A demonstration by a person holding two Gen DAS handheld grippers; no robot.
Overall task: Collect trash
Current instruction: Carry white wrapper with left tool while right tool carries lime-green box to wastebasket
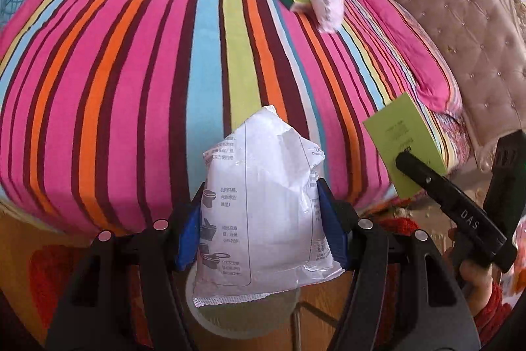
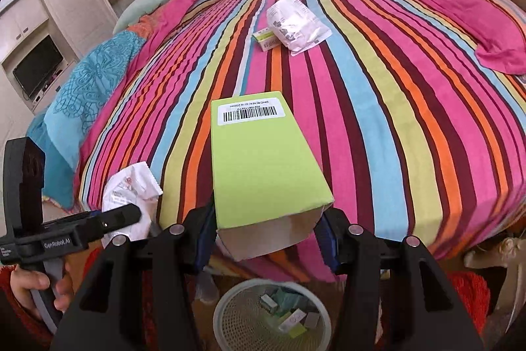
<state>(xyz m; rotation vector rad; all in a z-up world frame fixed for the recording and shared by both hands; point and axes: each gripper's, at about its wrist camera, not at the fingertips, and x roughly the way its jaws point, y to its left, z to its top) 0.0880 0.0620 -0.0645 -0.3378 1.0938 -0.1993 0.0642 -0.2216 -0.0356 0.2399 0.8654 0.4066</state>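
On my left, the left gripper (image 1: pixel 261 226) has its blue pads clamped on both sides of a crumpled white packet (image 1: pixel 259 203) printed with small toilet diagrams, holding it upright above the near edge of the striped bed cover (image 1: pixel 131 71); a pale round rim shows just beneath the packet, though I cannot tell from this view what it belongs to. From the right wrist camera I see that same gripper low at the left edge, a hand (image 2: pixel 39 285) in a red sleeve around its handle. Moving across, the right gripper (image 2: pixel 266 239) is closed on a lime-green carton (image 2: pixel 266 166) with a barcode label at its far end; the carton's open end faces me and it tilts up and away over the bed. Directly below it stands a white mesh wastebasket (image 2: pixel 230 318) on the floor, already holding several small boxes and scraps. Farther out on the cover, near the middle of the bed, a second white packet (image 2: pixel 296 22) lies touching a small green-and-yellow box (image 2: pixel 264 40). To the right, a pink pillow (image 2: pixel 476 18) sits along the tufted headboard (image 1: pixel 443 5).
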